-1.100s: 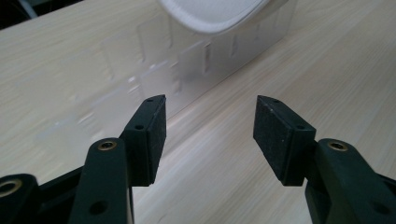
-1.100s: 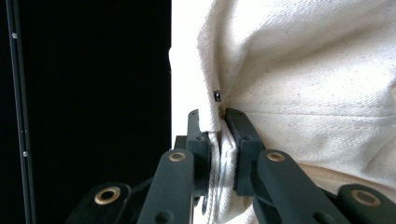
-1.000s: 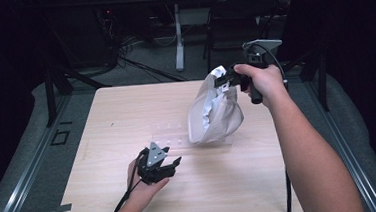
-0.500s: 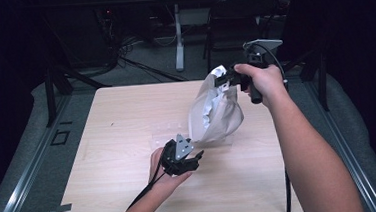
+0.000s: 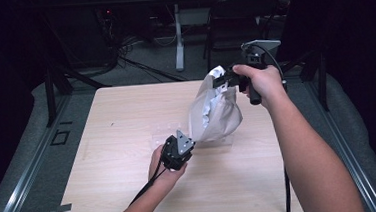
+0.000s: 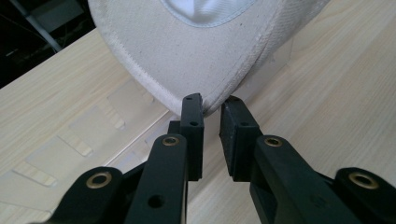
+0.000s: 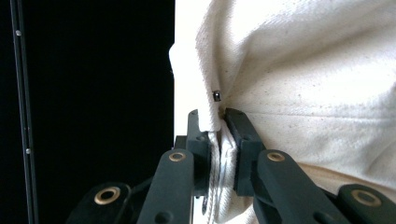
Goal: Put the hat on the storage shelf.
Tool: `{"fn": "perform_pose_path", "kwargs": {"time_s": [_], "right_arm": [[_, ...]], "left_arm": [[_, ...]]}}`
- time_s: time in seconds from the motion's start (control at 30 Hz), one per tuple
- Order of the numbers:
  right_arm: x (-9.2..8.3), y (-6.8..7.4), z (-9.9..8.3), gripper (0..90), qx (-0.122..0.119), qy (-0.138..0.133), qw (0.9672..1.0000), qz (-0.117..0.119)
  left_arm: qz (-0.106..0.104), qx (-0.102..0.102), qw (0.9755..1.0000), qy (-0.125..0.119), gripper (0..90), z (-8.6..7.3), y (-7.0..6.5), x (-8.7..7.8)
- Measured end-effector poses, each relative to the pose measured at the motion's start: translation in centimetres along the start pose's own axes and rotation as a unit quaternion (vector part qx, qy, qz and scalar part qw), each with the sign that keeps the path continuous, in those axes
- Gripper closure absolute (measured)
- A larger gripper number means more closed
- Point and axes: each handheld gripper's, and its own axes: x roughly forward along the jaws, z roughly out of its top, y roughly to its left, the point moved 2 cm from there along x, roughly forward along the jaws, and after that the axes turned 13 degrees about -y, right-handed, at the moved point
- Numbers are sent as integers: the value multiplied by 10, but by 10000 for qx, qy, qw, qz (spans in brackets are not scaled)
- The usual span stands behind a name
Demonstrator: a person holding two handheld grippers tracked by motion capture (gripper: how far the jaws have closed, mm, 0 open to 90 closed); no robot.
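My left hand [image 5: 166,163] sits toward the near middle of the wooden table [image 5: 108,141], at about seven o'clock from the cap, holding the left gripper [image 5: 191,145] low over the wood. In the left gripper view its jaws are a narrow gap apart, their tips right at the stitched edge of the cream cap [image 6: 196,56], which curves down toward them; the cloth edge sits just at the mouth of the gap, and I cannot tell whether it is nipped yet. Pale flat rectangles [image 6: 56,163], like clear tape or film, lie on the wood at about nine o'clock from the jaws.

The cap [image 5: 215,109] hangs in the air over the far right part of the table, its lower end close to the left gripper and its top at one o'clock from it, up by my other hand.

My right hand [image 5: 259,81] holds the right gripper [image 5: 222,78] above the table's far right edge. In the right gripper view the jaws are pressed onto a fold of the cap's cloth [image 7: 299,84] and a white strip [image 7: 191,79], pinching the cap from which it dangles.
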Motion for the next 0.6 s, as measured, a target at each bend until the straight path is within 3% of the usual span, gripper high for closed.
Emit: {"fn": "perform_pose_path", "kwargs": {"time_s": [0.3,0.4,0.6], "right_arm": [[4,6,-3,809,-59,22,10000,45],[8,9,-4,809,-96,40,9999,77],[14,11,-5,809,-117,64,9999,80]], "left_arm": [[-152,-337,9993,-80,824,-5,11,-1],[-275,-591,9977,-178,827,-8,16,-1],[-378,-839,9955,-247,830,-12,19,0]]}}
